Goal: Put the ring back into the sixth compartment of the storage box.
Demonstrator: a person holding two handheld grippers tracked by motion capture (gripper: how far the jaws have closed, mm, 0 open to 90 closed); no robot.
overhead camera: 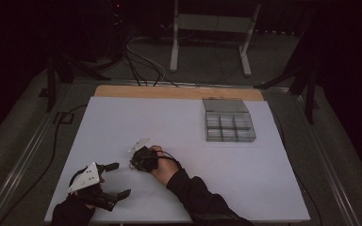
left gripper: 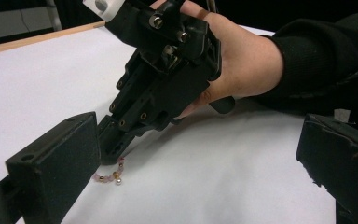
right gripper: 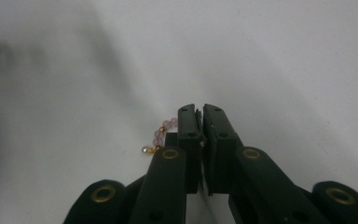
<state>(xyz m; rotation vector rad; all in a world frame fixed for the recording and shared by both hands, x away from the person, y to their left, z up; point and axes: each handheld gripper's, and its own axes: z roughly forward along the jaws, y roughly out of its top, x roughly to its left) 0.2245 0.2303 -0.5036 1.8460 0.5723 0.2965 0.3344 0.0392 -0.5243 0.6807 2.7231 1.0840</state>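
The right hand-held gripper (right gripper: 202, 112) is clenched, its jaws drawn together on one end of a small beaded bracelet (right gripper: 161, 135). In the right gripper view only a short run of pink beads, a few gold ones and a pale pearl-like bead shows to the left of the jaws; the rest of the strand is hidden behind the black fingers, so how much of it is pinched cannot be told. In the left gripper view the same beads (left gripper: 111, 175) lie on the desk just under the tip of the right hand-held gripper (left gripper: 109, 156), partly covered by it. From the high view the bracelet is too small and dark to make out beneath the right hand (overhead camera: 162, 167).

The left hand-held gripper (overhead camera: 115, 181) sits near the front left corner of the desk, released, its jaws standing wide apart with nothing between them; its own view cuts both off at the picture edges.

The desk (overhead camera: 179, 122) is covered by a plain white sheet, with a strip of bare wood showing along the far edge. A clear compartmented organiser box (overhead camera: 228, 126), lid open, stands toward the far right, well apart from both hands; what it holds is too dim to tell. Beyond the desk the room is very dark: grey floor, loose cables (overhead camera: 143, 63), and the white legs of a stand (overhead camera: 212, 37).
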